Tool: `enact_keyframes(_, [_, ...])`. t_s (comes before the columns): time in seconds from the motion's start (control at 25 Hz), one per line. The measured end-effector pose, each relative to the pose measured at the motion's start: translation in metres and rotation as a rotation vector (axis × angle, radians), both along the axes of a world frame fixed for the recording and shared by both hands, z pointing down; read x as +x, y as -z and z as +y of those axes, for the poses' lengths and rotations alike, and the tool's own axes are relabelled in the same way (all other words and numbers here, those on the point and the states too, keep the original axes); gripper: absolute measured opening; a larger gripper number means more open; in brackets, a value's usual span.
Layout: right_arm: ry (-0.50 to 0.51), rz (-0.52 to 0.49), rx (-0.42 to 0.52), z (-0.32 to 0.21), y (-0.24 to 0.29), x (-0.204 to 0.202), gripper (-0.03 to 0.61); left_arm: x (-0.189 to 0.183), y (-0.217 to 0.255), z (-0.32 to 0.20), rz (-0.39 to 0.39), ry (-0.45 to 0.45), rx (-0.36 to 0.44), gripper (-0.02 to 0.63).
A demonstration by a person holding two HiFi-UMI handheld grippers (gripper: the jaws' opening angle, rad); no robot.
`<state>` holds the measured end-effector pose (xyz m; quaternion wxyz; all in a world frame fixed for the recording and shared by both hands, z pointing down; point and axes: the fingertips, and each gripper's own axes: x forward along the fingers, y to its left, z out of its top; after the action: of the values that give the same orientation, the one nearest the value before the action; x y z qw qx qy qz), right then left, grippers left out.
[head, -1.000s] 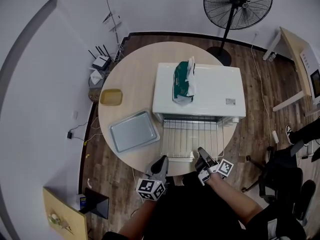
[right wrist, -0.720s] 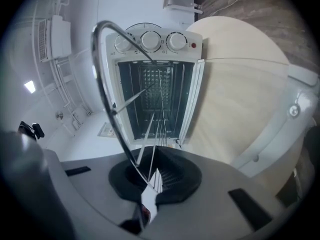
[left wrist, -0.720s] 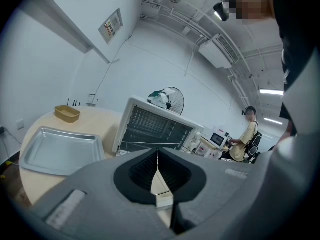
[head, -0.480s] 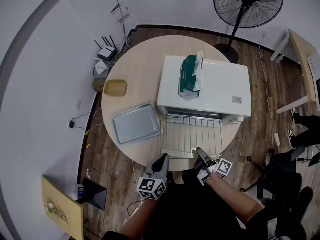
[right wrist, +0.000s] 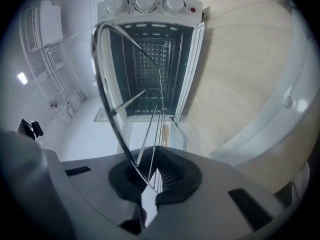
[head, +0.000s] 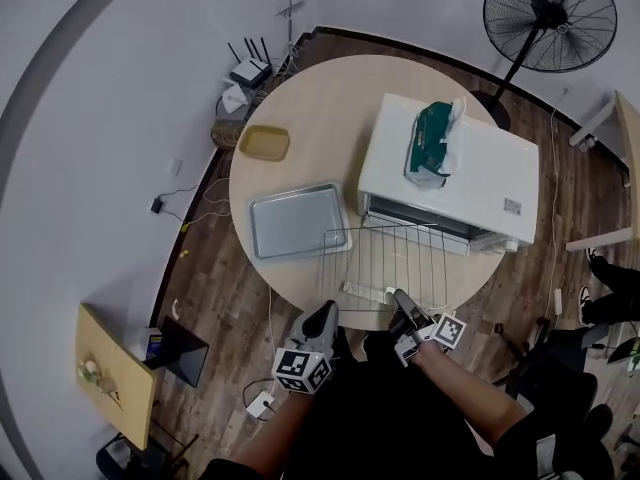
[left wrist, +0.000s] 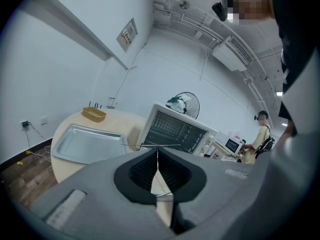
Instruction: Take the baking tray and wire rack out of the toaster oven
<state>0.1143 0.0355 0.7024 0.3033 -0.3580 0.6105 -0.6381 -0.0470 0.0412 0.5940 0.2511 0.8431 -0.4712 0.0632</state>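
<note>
While both grippers clamp its near rail, the thin silver wire rack (head: pixel 385 258) is held out over the front of the round pale-wood bench (head: pixel 320 108). Its far edge lies just before the open mouth of the white box-shaped toaster oven (head: pixel 470 158), and from above it cannot be told whether that edge is fully clear of the opening. The left gripper (head: pixel 326 313) is closed tight on a wire near the rack's near-left corner. The right gripper (head: pixel 402 300) is likewise closed on the near rail further right, with thin wires running between its pads in its own view. The flat rectangular silver baking tray (head: pixel 297 220) already lies empty on the bench, to the left of the oven and apart from it, so that half of the job looks finished. The rack appears to be most of the way out. What seems left is to carry it wholly away from the oven, set it down, probably on bare bench beside the tray, and let go. A green tissue pack (head: pixel 428 140) sits on the oven's top and a shallow yellow dish (head: pixel 264 142) rests near the bench's far-left rim, neither in the way.
</note>
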Motion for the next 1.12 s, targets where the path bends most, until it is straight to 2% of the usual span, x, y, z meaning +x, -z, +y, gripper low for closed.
enact_keyframes(0.56, [0.209, -0.024, 0.003, -0.014, 0.001, -0.106, 0.0, -0.088, 0.0, 0.016, -0.002, 0.189, -0.01, 0.018])
enact_keyframes(0.84, [0.231, -0.038, -0.036, -0.017, -0.007, -0.139, 0.0, -0.115, -0.008, 0.015, 0.019, 0.237, -0.024, 0.018])
enact_keyframes(1.12, [0.225, -0.034, -0.049, -0.033, -0.008, -0.165, 0.0, -0.145, -0.009, 0.006, 0.024, 0.248, -0.026, 0.018])
